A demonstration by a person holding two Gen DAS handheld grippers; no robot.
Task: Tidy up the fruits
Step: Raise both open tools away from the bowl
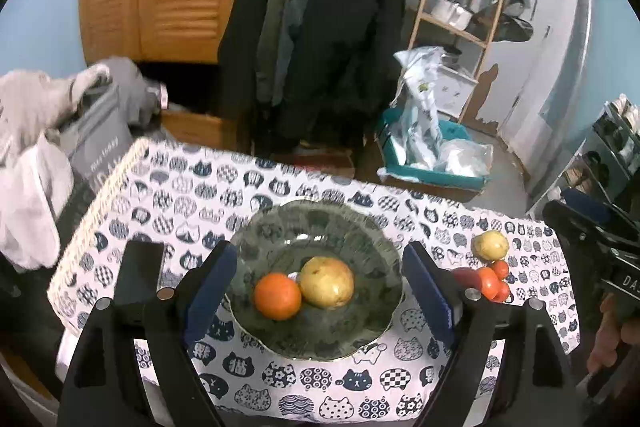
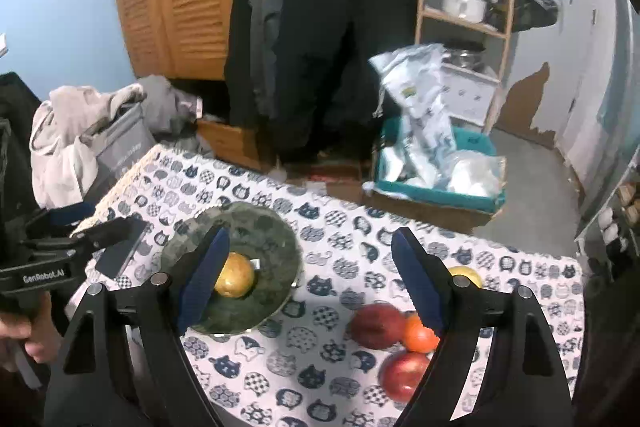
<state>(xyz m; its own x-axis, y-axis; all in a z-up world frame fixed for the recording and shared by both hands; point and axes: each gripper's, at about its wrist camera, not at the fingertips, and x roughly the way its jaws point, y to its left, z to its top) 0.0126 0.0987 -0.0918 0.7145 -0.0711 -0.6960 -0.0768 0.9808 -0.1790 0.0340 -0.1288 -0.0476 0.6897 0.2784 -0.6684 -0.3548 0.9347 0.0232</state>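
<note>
Sitting in a dark glass bowl (image 1: 320, 343) on the desk (image 1: 168, 195), an orange (image 1: 277, 295) touches a yellow pear (image 1: 327, 281). The left tongs (image 1: 320, 291) hang spread above the bowl, both fruits between their blue pads, gripping nothing. To the right, loose on the cat-print cloth, lie 2 red apples (image 2: 378, 325), a second orange (image 2: 419, 334) and a yellow fruit (image 2: 466, 273), clustered near the desk's edge. The right tongs (image 2: 308, 279) are spread and empty, their right finger over that cluster, the left finger over the bowl.
</note>
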